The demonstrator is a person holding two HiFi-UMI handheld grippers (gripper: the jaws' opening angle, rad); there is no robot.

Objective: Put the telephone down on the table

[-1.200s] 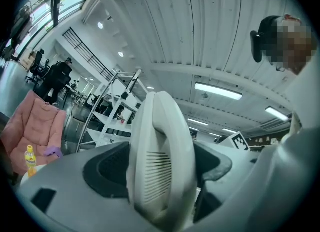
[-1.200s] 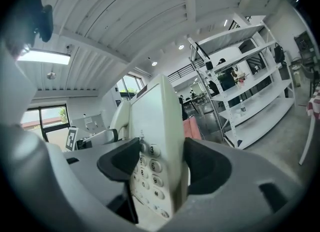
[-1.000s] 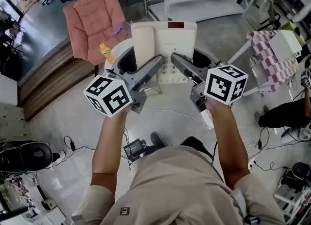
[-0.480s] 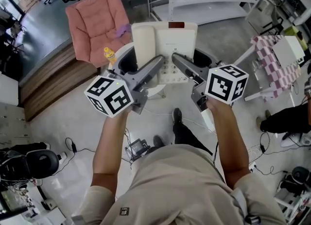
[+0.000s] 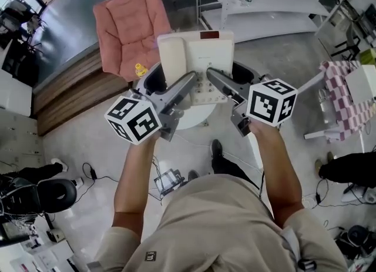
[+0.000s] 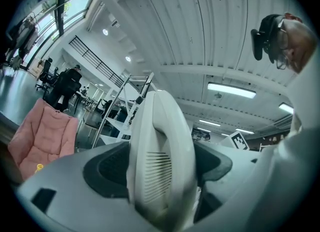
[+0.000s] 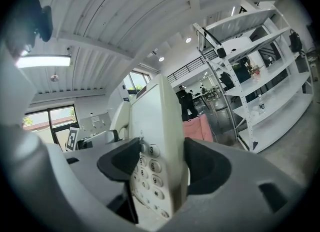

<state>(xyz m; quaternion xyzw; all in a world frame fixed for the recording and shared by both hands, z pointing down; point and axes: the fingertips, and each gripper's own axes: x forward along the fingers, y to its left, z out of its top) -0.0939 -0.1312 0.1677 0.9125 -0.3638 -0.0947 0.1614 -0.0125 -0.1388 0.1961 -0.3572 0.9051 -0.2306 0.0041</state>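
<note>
A cream desk telephone [image 5: 197, 59] with its handset on the left and its keypad on the right is held up in front of me by both grippers. My left gripper [image 5: 181, 87] is shut on the handset side; in the left gripper view the handset [image 6: 161, 166] fills the gap between the jaws of that gripper [image 6: 160, 178]. My right gripper [image 5: 222, 83] is shut on the keypad side, and the keys [image 7: 150, 176] show between the jaws of that gripper [image 7: 159, 168]. A white round surface [image 5: 191, 121] shows just below the telephone.
A pink cushioned chair [image 5: 129, 21] stands at the back left with a small yellow object [image 5: 141, 69] at its near edge. White shelving [image 5: 276, 6] stands at the back right and a checked pink stool [image 5: 346, 97] at the right. Cables [image 5: 170, 180] lie on the floor.
Both grippers keep their hold on the telephone. The floor and the pink chair have slid right and down in the head view, and a shoe has come forward below the grippers.
</note>
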